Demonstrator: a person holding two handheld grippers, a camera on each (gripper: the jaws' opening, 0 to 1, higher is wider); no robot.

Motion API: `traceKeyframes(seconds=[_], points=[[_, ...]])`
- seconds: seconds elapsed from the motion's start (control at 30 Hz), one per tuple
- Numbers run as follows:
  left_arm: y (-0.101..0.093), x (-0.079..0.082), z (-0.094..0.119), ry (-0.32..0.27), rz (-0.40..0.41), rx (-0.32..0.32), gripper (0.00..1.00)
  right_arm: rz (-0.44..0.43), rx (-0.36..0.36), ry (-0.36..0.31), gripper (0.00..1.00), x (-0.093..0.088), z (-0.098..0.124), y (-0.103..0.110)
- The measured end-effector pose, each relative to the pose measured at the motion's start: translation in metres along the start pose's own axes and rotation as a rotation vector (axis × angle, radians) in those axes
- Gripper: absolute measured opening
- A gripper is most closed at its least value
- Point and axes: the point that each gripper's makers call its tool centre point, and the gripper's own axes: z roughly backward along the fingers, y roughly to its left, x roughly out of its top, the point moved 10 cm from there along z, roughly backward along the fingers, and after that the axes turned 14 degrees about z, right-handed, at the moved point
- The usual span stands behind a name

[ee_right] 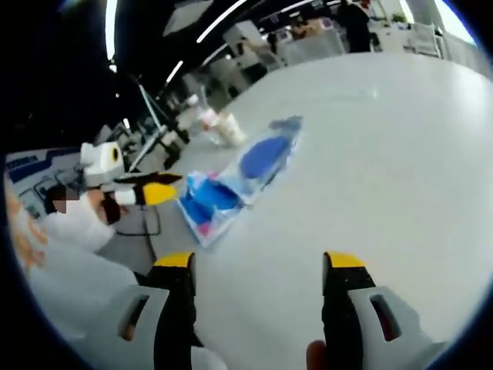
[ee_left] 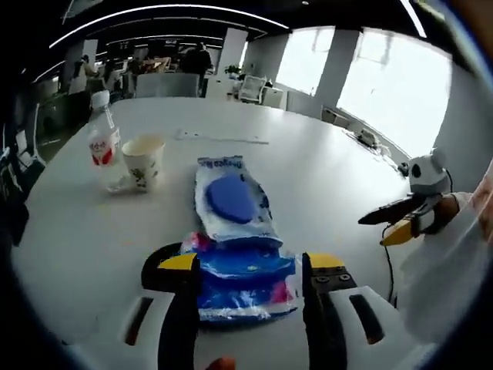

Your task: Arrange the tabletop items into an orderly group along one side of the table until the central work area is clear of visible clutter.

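Both grippers are seen with their jaws spread wide and nothing clamped between them. Between the yellow-tipped jaws of the left gripper (ee_left: 248,266) a crinkled blue packet (ee_left: 245,284) is framed, lying flat on the white table (ee_left: 323,181); whether the jaws touch it cannot be told. Just beyond that packet, touching its far edge, a wipes pack (ee_left: 233,200) with a blue oval lid is laid lengthwise. Farther off and to the left, a paper cup (ee_left: 143,160) is stood upright beside a water bottle (ee_left: 102,139) with a red label. The right gripper (ee_right: 260,260) is held over bare tabletop, well apart from the packet (ee_right: 206,202) and wipes pack (ee_right: 263,158), which are seen ahead and to its left.
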Motion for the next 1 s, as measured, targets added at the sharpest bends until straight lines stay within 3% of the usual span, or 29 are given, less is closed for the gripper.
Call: traceKeyframes(seconds=[0.13, 0.3, 0.5, 1.0], points=[[-0.004, -0.005, -0.009, -0.011, 0.076, -0.021, 0.50, 0.052, 0.010, 0.010, 0.65, 0.018, -0.005, -0.011], [-0.007, -0.008, -0.012, 0.023, 0.073, 0.001, 0.50, 0.143, 0.014, 0.018, 0.65, 0.051, -0.009, -0.034], [-0.003, -0.009, -0.015, 0.005, 0.179, 0.002, 0.49, 0.230, 0.038, 0.041, 0.64, 0.086, -0.012, -0.055], [-0.026, -0.007, -0.036, 0.067, 0.144, -0.016, 0.49, 0.419, 0.068, 0.113, 0.62, 0.159, -0.046, -0.090]])
